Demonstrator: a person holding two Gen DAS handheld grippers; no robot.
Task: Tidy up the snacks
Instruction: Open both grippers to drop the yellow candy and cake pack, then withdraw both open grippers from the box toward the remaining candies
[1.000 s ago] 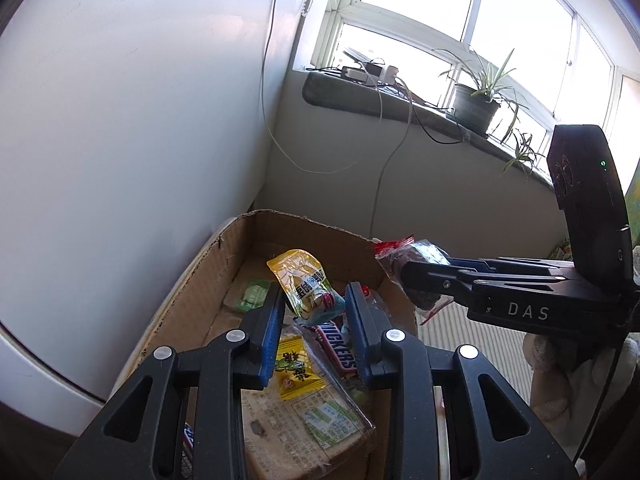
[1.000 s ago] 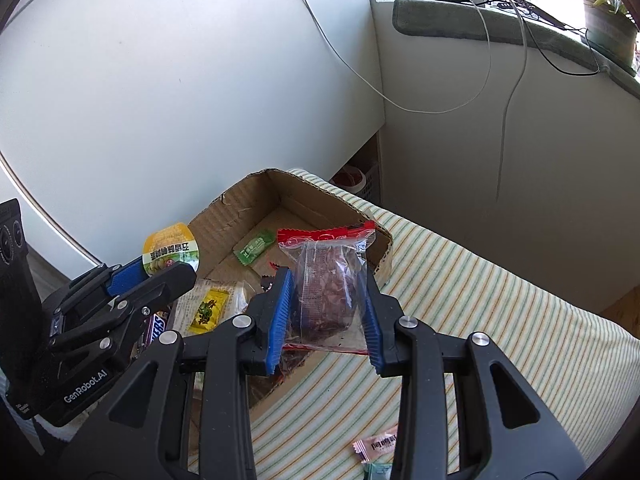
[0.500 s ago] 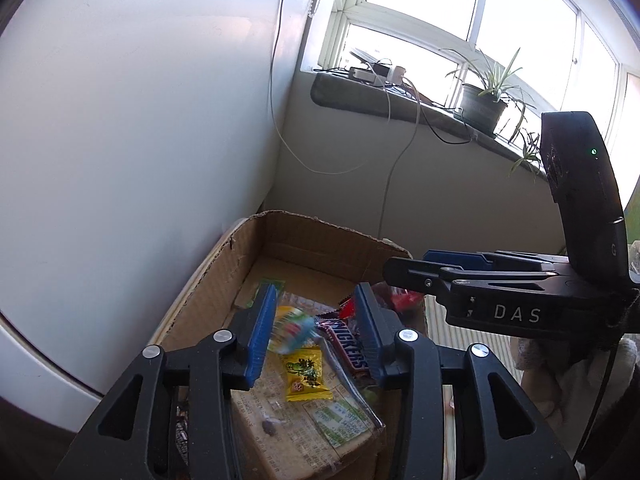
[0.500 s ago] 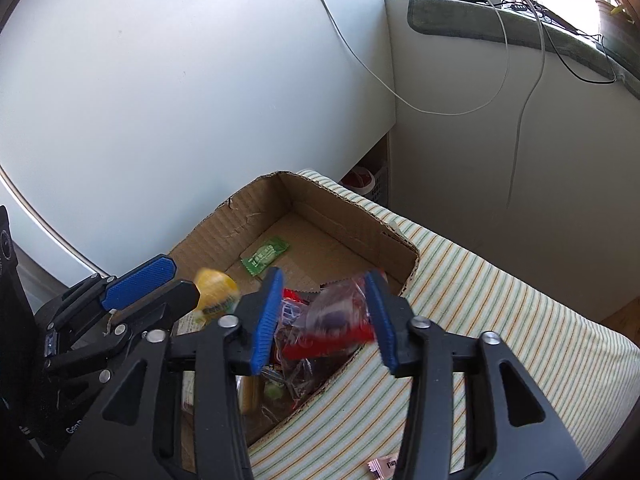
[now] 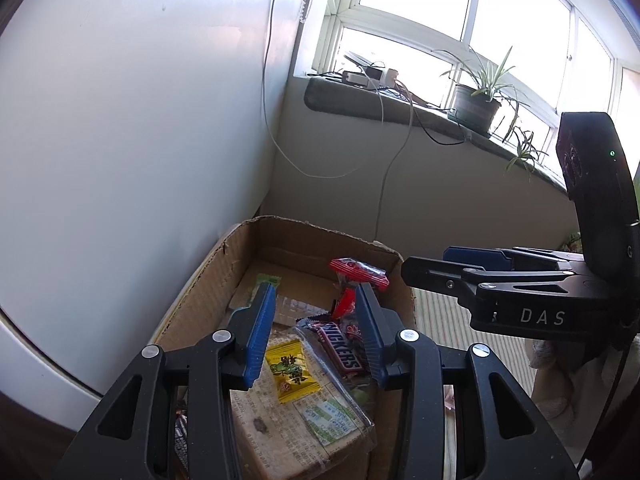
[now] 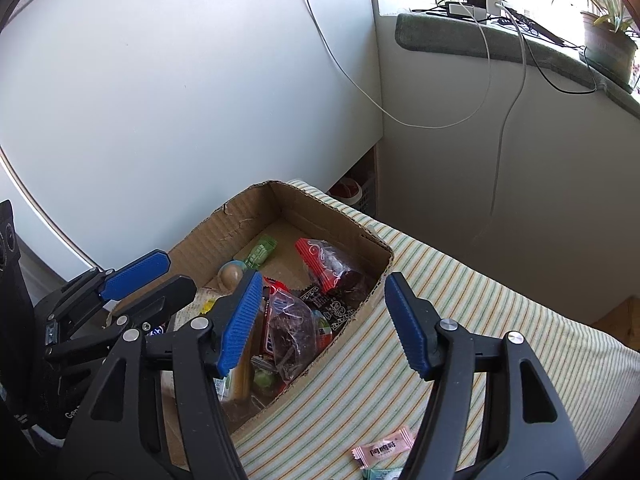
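While both grippers hover over it, the cardboard box [image 6: 280, 232] sits at centre frame in both wrist views, already holding most of the snacks. In the right wrist view the red-topped clear packet [image 6: 332, 268] lies against the box's right-hand wall, with a green sachet [image 6: 262, 251] on the bare floor toward the far corner. In the left wrist view a Snickers bar [image 5: 340, 346] and a yellow sachet [image 5: 290, 370] rest on a flat printed pack [image 5: 312, 424] at the near end of the box.

The right gripper [image 6: 324, 324] has just been opening; its jaws stand about half apart, nothing between the pads, one finger over the box contents and the other over the striped cloth [image 6: 480, 320]. The left gripper [image 5: 316, 336] has also just been opening, less widely; its jaws stand partly apart and empty, directly over the Snickers bar and yellow sachet.

Two snacks remain outside the box: a pink sachet [image 6: 384, 449] and a pale green one [image 6: 382, 474], at the lower edge of the right wrist view, on the striped cloth. They lie below and behind the right gripper's fingertips, on the near side of its right finger. The pink sachet's long axis runs roughly left to right across the frame, slightly tilted. The right gripper is clearly the nearer one; the left gripper is on the far side of the box from them. Judged from this, the next pick calls for the right gripper to draw back and down, pads set across the sachet's short side.
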